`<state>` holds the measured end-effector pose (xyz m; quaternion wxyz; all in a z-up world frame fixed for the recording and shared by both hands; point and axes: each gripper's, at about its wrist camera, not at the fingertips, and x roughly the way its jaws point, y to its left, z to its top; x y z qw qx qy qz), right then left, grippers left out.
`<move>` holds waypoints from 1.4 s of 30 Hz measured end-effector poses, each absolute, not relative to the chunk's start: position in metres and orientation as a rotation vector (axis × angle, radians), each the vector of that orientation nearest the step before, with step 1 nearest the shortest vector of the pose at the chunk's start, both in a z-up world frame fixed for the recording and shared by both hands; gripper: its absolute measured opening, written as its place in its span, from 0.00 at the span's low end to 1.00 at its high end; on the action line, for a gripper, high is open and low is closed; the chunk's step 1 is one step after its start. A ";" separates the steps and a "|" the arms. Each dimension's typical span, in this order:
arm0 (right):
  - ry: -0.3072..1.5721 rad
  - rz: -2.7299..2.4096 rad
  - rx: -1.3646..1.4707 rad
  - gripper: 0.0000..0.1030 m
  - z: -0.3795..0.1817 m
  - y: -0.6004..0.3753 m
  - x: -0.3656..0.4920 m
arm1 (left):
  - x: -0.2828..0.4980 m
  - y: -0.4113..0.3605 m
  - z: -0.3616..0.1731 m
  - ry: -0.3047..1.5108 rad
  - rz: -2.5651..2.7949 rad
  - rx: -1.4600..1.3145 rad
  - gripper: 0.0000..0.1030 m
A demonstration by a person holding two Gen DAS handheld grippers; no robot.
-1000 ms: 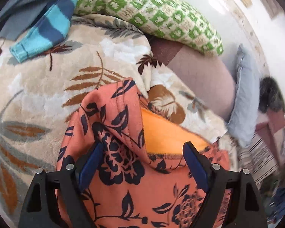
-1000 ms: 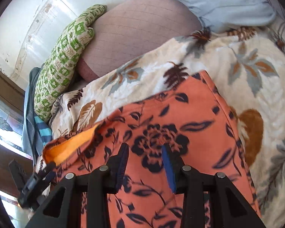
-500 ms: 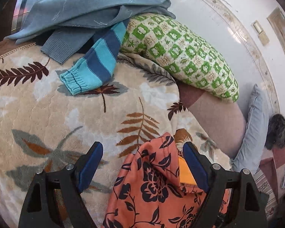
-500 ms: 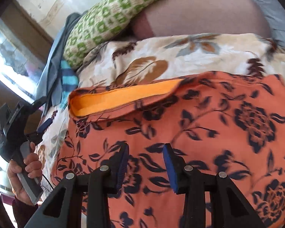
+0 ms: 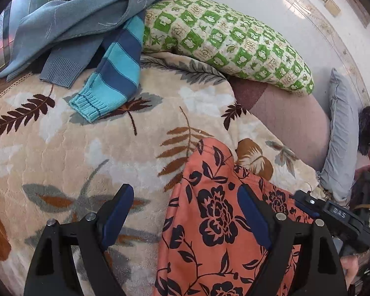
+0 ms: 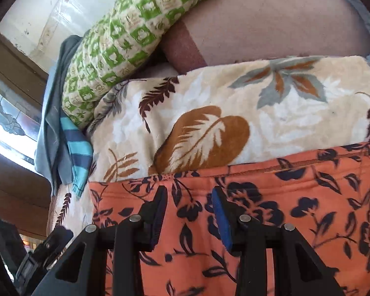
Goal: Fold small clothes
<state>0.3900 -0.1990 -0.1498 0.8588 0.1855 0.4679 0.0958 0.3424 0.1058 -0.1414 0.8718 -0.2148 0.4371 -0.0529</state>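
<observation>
An orange garment with a dark floral print lies flat on the leaf-patterned blanket. My left gripper is open and empty, hovering over the garment's left edge. The garment also fills the lower part of the right wrist view. My right gripper hangs close over the garment with its jaws partly open and no cloth between them. The right gripper's body shows at the lower right of the left wrist view.
A striped blue knit sleeve and a grey-blue sweater lie at the blanket's far left. A green checked pillow, a mauve cushion and a pale blue pillow line the wall behind.
The garment's raised flap with the orange lining has come down flat. My left gripper has pulled back to the left off the cloth. My right gripper has moved lower over the garment.
</observation>
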 end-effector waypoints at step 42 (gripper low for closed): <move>0.983 -0.034 0.731 0.44 -0.189 -0.419 0.175 | 0.175 0.110 -0.181 1.038 0.161 -0.277 0.86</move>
